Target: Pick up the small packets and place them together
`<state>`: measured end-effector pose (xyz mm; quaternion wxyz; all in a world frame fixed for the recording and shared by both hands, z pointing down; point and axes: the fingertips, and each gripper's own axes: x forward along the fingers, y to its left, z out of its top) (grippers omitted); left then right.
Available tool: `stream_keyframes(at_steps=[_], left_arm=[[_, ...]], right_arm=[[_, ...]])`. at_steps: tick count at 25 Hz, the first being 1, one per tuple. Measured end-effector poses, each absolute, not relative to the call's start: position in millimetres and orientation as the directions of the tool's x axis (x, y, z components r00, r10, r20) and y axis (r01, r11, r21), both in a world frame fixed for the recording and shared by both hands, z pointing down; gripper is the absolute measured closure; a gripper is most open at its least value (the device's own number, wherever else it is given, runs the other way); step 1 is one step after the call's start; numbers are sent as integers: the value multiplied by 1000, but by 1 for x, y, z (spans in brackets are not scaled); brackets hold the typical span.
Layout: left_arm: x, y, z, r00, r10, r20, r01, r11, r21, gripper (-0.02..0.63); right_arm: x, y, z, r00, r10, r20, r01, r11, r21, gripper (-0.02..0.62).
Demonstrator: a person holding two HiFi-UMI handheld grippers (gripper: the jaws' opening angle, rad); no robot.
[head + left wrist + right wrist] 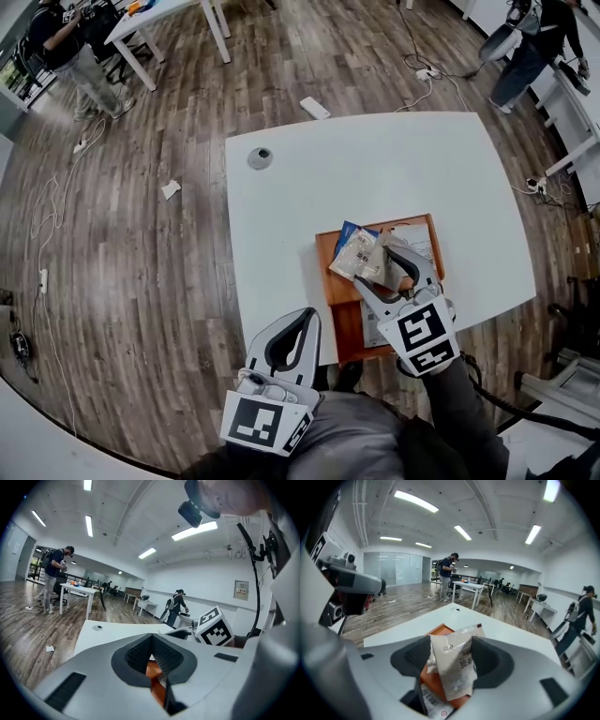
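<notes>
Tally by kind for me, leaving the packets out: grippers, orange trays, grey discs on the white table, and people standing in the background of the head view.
Grippers: 2, left gripper and right gripper
Orange tray: 1
Grey disc: 1
People standing: 2, person top left, person top right
Total: 6

packets (356, 251) crowding orange tray (334, 286), right gripper (386, 255) hanging over them, blocking near-side approach. white table (309, 178) beyond and left of tray lying open for passing; round grommet (260, 157) sitting near far-left corner.
</notes>
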<state>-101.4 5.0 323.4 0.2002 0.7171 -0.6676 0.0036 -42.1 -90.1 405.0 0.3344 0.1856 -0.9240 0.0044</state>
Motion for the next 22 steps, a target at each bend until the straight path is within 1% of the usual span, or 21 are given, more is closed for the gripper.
stream_keyframes(at_steps=[2,4,5,6,8,17,22], left_arm=[[-99,10,322,106,-957,269,-959,-27,281,604],[-104,12,320,93,-959,267,-961,-16,277,604],[-107,13,319,86,-960,267,-961,-9,277,604],[-111,13,318,80,-961,266,-961,-3,278,604],[-114,13,318,76,-962,263,-959,2,284,604],[-123,10,327,109,-956,273,-954,-23,300,604],[-103,3,326,158,-952,262,-951,-75,299,604]], right_arm=[[-44,-92,400,-723,-339,602,-349,931,105,333],[-48,-87,402,-729,-302,615,-316,944,89,311],[-51,-82,404,-730,-276,626,-295,952,75,284],[-53,-77,406,-730,-251,636,-276,959,62,240],[-57,-71,408,-728,-230,645,-258,965,53,213],[-62,-79,384,-758,-312,573,-338,939,64,213],[-33,-83,380,-741,-368,562,-396,915,77,213]])
